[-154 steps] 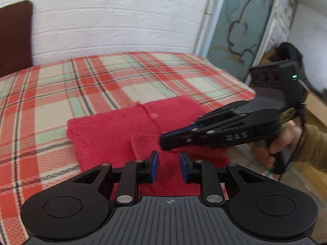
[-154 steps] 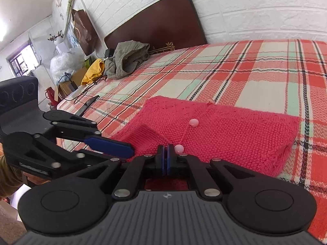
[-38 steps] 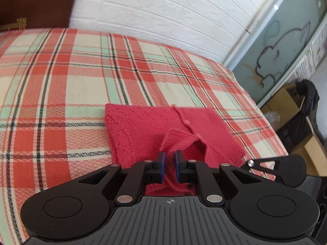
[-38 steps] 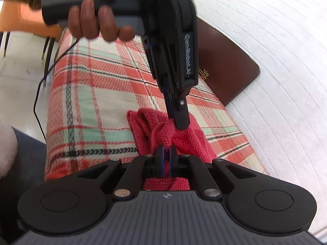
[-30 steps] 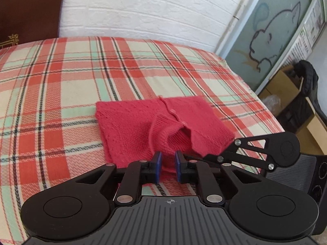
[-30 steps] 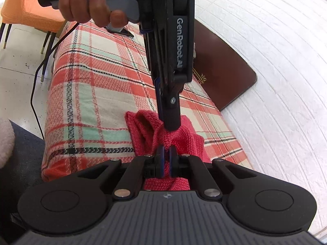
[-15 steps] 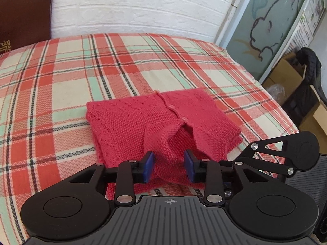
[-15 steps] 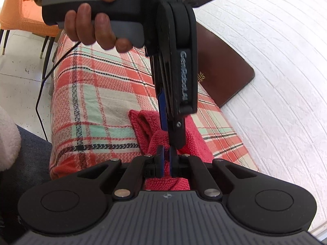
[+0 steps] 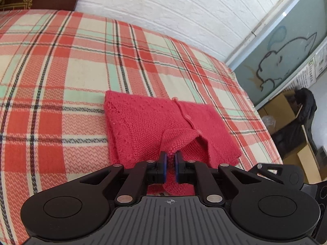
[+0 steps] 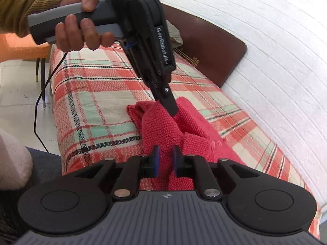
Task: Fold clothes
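Observation:
A red knitted cardigan [image 9: 143,122] lies folded on the plaid bed, buttons along its middle. My left gripper [image 9: 170,166] is shut on a raised flap of its near edge; it also shows in the right wrist view [image 10: 170,110], coming down from above onto the red knit [image 10: 161,126]. My right gripper [image 10: 165,163] has its jaws a little apart, with red knit lying between them, at the cardigan's near end.
The plaid bedcover [image 9: 61,71] reaches a white brick wall. A dark headboard [image 10: 214,47] with clothes piled near it stands at the bed's head. Cardboard boxes and a black bag [image 9: 302,110] sit on the floor beside the bed. A cable [image 10: 40,94] hangs off the bed's edge.
My left gripper has shut on the cardigan's flap after standing open half a second ago. My right gripper's jaws have parted slightly.

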`<state>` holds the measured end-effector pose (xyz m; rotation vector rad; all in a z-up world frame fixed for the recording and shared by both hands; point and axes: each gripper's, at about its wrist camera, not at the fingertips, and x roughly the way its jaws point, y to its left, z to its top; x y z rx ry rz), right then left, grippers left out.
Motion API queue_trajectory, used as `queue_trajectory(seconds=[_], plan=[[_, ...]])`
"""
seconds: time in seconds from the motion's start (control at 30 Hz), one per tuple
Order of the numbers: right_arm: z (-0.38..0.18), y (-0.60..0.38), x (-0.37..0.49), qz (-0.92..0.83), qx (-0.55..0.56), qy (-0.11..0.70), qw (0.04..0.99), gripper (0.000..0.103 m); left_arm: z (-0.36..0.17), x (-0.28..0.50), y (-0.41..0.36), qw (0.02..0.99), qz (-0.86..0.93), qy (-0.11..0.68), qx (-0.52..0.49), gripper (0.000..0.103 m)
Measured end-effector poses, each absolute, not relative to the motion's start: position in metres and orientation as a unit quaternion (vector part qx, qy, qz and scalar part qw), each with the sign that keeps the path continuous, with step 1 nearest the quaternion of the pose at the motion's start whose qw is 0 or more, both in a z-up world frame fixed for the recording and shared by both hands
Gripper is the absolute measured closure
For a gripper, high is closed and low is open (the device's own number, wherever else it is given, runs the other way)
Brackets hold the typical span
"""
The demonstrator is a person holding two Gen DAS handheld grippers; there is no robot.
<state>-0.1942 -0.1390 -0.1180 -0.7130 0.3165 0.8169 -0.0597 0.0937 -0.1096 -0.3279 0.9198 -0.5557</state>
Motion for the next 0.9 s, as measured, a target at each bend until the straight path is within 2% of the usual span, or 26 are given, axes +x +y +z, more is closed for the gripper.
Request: queue_trajectory(seconds=[0.07,0.1,0.43,0.57,0.63,0.67,0.7,0.9], plan=[[-0.117,-0.136,-0.192,0.396,-0.347,0.14,0.839,0.058,-0.107,-0.06,0.092,0.848,-0.266,0.433,-0.149,0.099],[-0.117,-0.134,-0.191,0.401,-0.351,0.135,0.835,0.056,-0.105,-0.06,0.091,0.849,-0.267,0.432,-0.146,0.099],[-0.112,-0.132,-0.17,0.423,-0.342,0.159,0.824,0.058,-0.103,-0.066,0.087,0.856,-0.273,0.424,-0.111,0.098],[-0.121,-0.131,-0.163,0.411,-0.359,0.182,0.818,0.065,-0.108,-0.067,0.09,0.856,-0.27,0.427,-0.11,0.097],[-0.123,-0.132,-0.163,0.409,-0.366,0.183,0.816,0.074,-0.111,-0.068,0.091,0.855,-0.268,0.43,-0.112,0.096],[-0.121,-0.132,-0.164,0.408,-0.372,0.181,0.814,0.092,-0.112,-0.068,0.091,0.854,-0.267,0.432,-0.113,0.095],[-0.12,-0.132,-0.166,0.402,-0.384,0.174,0.813,0.097,-0.112,-0.069,0.092,0.854,-0.266,0.432,-0.113,0.094],[-0.115,-0.127,-0.191,0.352,-0.511,0.067,0.782,0.097,-0.107,-0.072,0.087,0.861,-0.265,0.423,-0.094,0.087]])
